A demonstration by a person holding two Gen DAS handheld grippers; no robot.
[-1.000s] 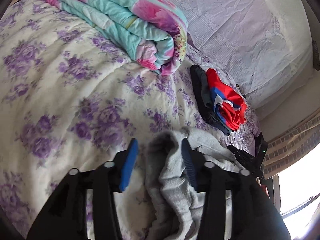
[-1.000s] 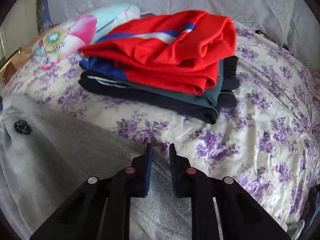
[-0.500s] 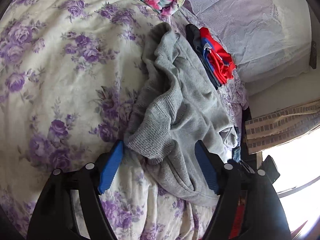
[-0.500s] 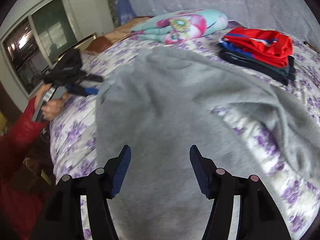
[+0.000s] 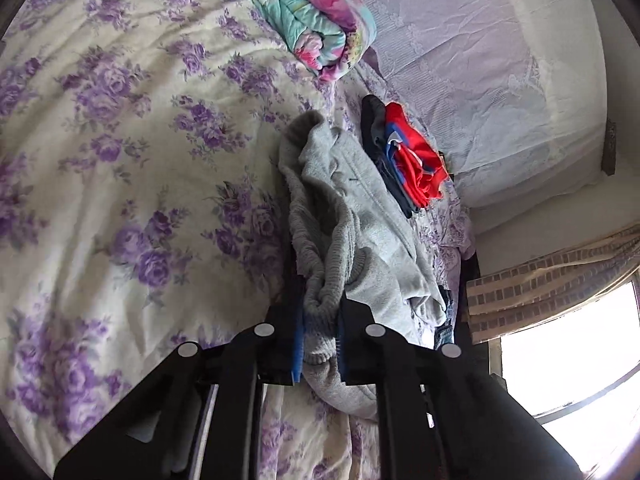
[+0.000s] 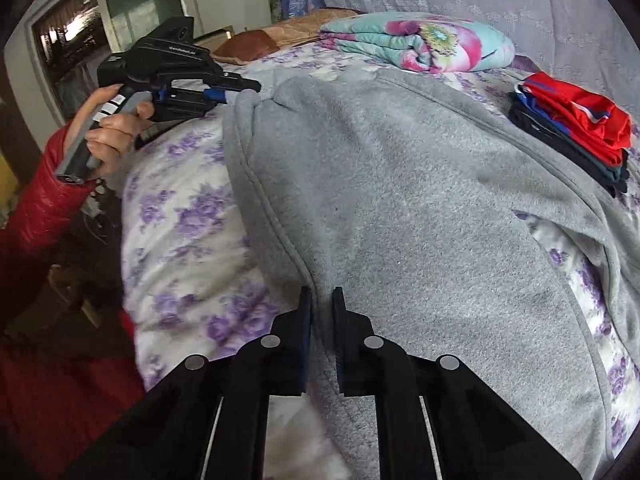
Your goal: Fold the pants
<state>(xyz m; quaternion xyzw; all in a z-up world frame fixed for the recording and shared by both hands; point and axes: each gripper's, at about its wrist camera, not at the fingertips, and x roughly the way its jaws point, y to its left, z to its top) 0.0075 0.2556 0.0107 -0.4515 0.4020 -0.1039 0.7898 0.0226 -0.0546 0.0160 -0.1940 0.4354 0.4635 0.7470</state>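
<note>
The grey pants lie spread across the bed; the left hand-held gripper and the right hand-held gripper, jaws just closed, each clamp one edge.

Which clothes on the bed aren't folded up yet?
The grey pants. They lie spread loose across the bed, while the red and dark clothes sit folded in a neat pile beside them.

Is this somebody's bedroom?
Most likely a bedroom: a bed with a purple-flowered cream bedspread, a folded turquoise and pink floral quilt near its head, and a stack of folded red and dark clothes on it.
</note>
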